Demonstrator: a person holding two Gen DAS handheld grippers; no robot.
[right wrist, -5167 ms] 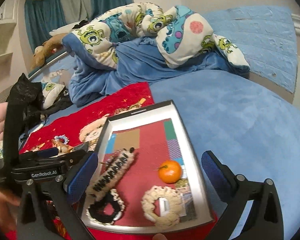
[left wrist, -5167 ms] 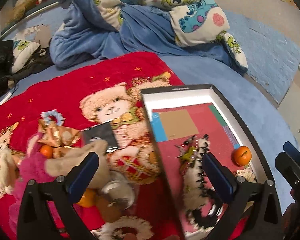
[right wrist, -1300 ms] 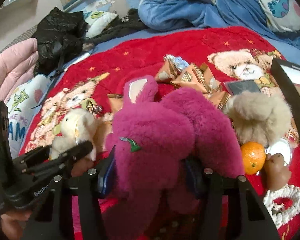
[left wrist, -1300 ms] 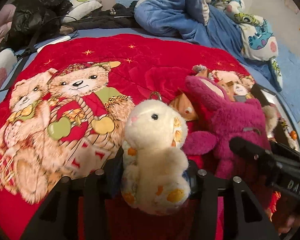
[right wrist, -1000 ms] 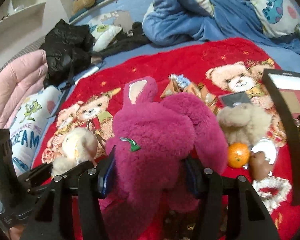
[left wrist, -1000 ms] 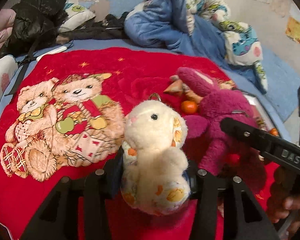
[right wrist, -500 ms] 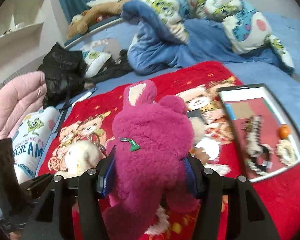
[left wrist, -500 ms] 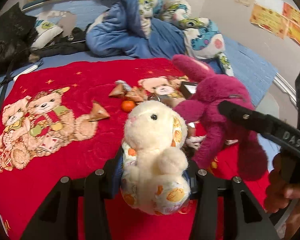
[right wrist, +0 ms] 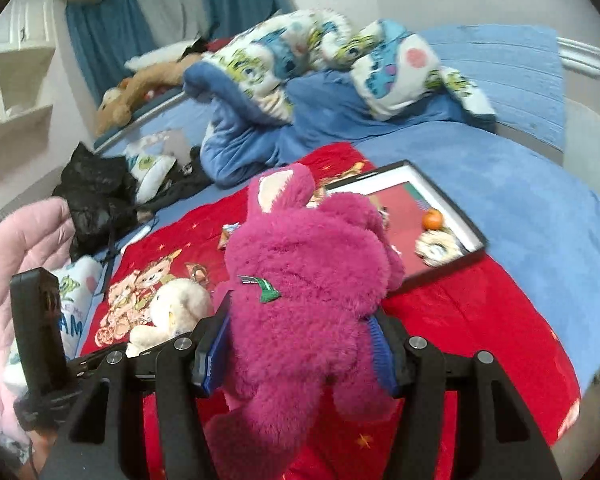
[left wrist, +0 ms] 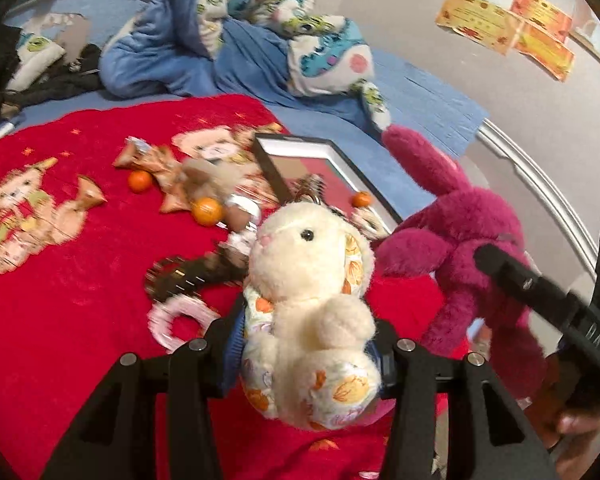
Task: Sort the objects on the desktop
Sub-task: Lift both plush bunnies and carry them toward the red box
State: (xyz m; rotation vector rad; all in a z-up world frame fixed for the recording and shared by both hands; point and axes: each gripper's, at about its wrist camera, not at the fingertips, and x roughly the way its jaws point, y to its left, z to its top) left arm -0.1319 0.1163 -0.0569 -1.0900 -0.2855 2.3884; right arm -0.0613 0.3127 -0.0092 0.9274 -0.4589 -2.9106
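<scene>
My left gripper (left wrist: 306, 344) is shut on a cream plush bunny (left wrist: 312, 292) and holds it above the red blanket (left wrist: 60, 280). My right gripper (right wrist: 300, 344) is shut on a magenta plush toy (right wrist: 304, 292), also lifted; the toy shows to the right in the left wrist view (left wrist: 460, 248). The bunny shows at lower left in the right wrist view (right wrist: 172, 308). A black-framed tray (right wrist: 456, 208) lies beyond, holding a tangerine (right wrist: 433, 220) and a braided ring (right wrist: 436, 246).
On the blanket lie two tangerines (left wrist: 207, 210), gold wrappers (left wrist: 156, 160), a tan plush (left wrist: 204, 176), a pink ring (left wrist: 176, 316) and a dark hair clip (left wrist: 196, 276). A blue duvet (right wrist: 300, 92) is heaped behind. Black clothing (right wrist: 96, 196) lies at the left.
Both grippers took hold of their plush toys, lifted them off the blanket and swung right toward the tray. The toys sit higher above the bed than half a second ago.
</scene>
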